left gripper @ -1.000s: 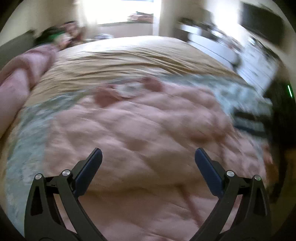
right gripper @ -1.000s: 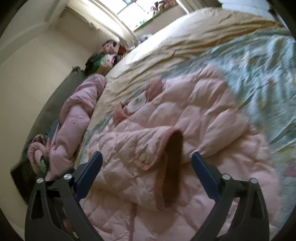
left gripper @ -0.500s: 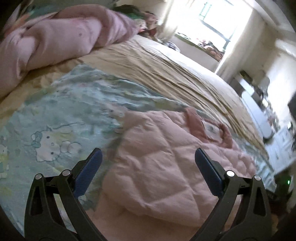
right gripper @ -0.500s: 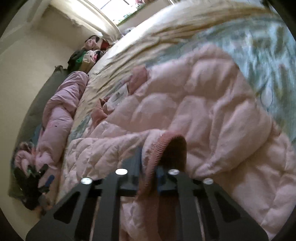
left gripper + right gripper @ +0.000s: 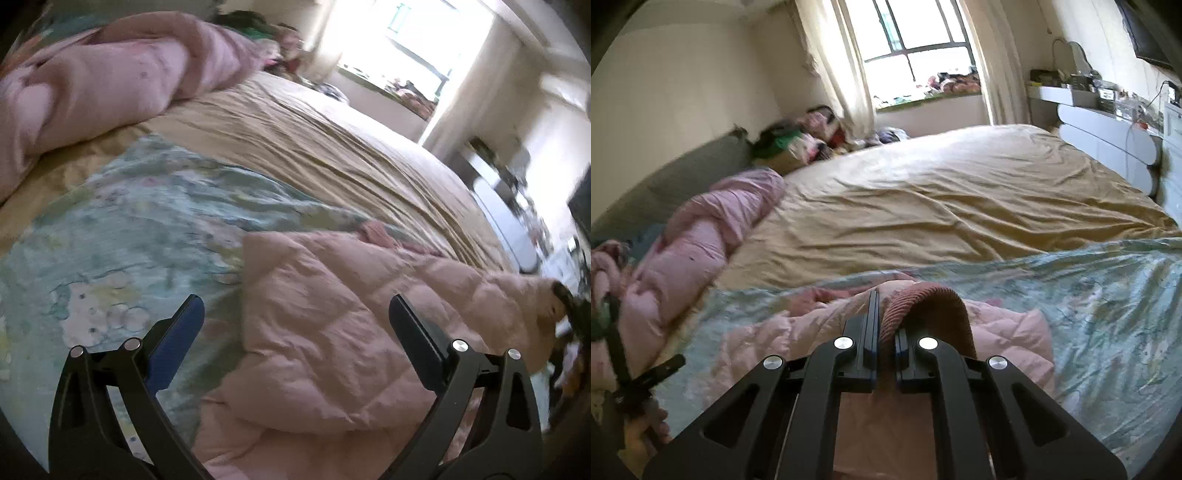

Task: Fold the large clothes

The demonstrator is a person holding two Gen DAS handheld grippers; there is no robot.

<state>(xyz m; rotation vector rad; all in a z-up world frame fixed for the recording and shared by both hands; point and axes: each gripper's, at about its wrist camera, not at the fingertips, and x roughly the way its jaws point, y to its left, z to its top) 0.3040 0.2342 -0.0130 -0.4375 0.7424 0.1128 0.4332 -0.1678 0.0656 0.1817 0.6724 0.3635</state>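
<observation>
1. The right gripper [image 5: 884, 345] is clenching the ribbed cuff [image 5: 925, 306] of the pink quilted jacket [image 5: 332, 325], its jaws pressing the fabric between them.
2. The left gripper [image 5: 295, 314] is hanging released, jaws spread wide and holding nothing, above the jacket's near left edge.
3. The jacket is lying on a pale green printed blanket [image 5: 122, 236] at the near end of the bed.
4. A tan sheet [image 5: 942, 195] is covering the far part, with a rolled pink duvet [image 5: 701, 236] lying along its left side.
</observation>
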